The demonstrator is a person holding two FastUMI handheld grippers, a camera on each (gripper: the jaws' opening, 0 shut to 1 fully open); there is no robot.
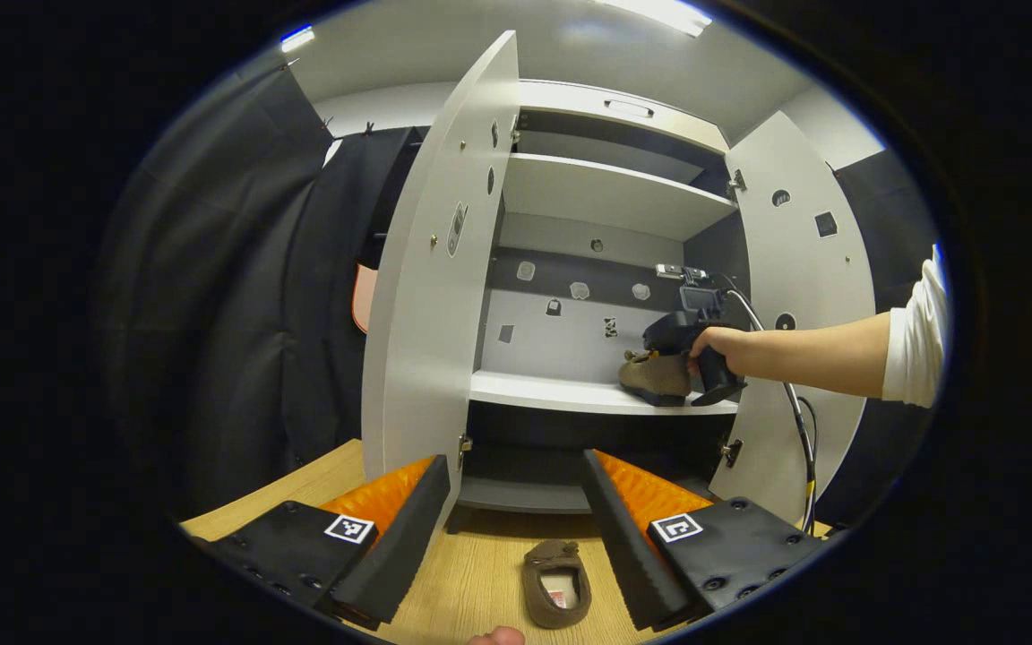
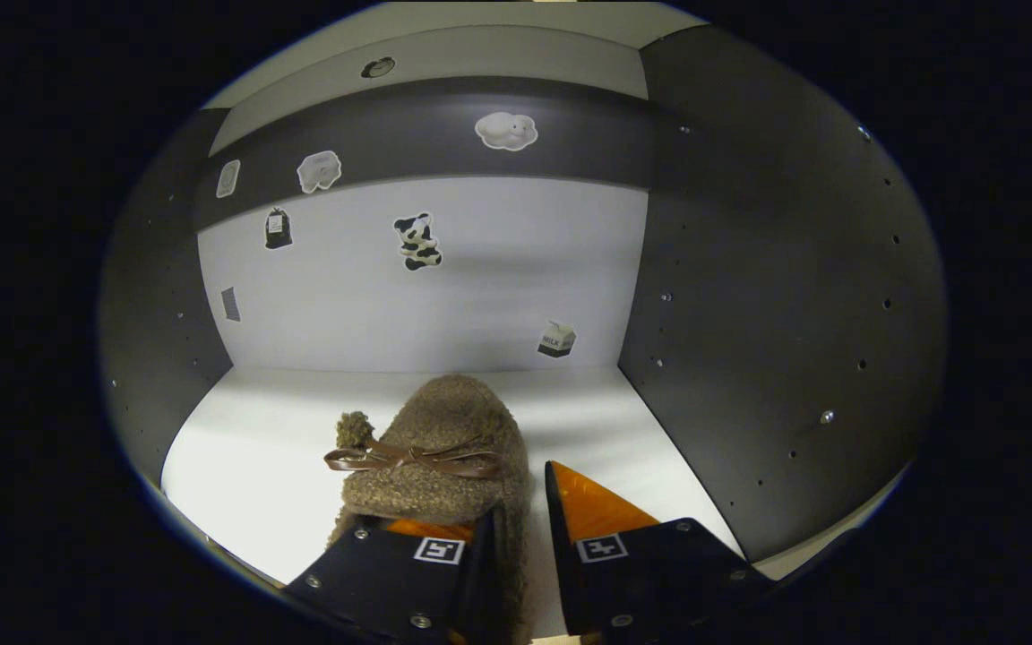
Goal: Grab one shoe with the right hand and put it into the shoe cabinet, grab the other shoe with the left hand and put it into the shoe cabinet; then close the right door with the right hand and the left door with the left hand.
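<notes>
The right tool (image 2: 520, 537) pinched the fuzzy shoe's (image 2: 444, 448) soft side wall at lower centre, over the shelf (image 2: 247, 448); it looked light and squashy. The left tool (image 1: 516, 511) hung released above the second shoe (image 1: 556, 582).

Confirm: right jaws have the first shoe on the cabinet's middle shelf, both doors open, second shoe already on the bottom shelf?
One thing is off: the second shoe is not on the bottom shelf. The left gripper view shows it lying on the wooden floor in front of the cabinet, between the left gripper's open jaws. The rest stands: first shoe on the middle shelf, both doors open.
</notes>
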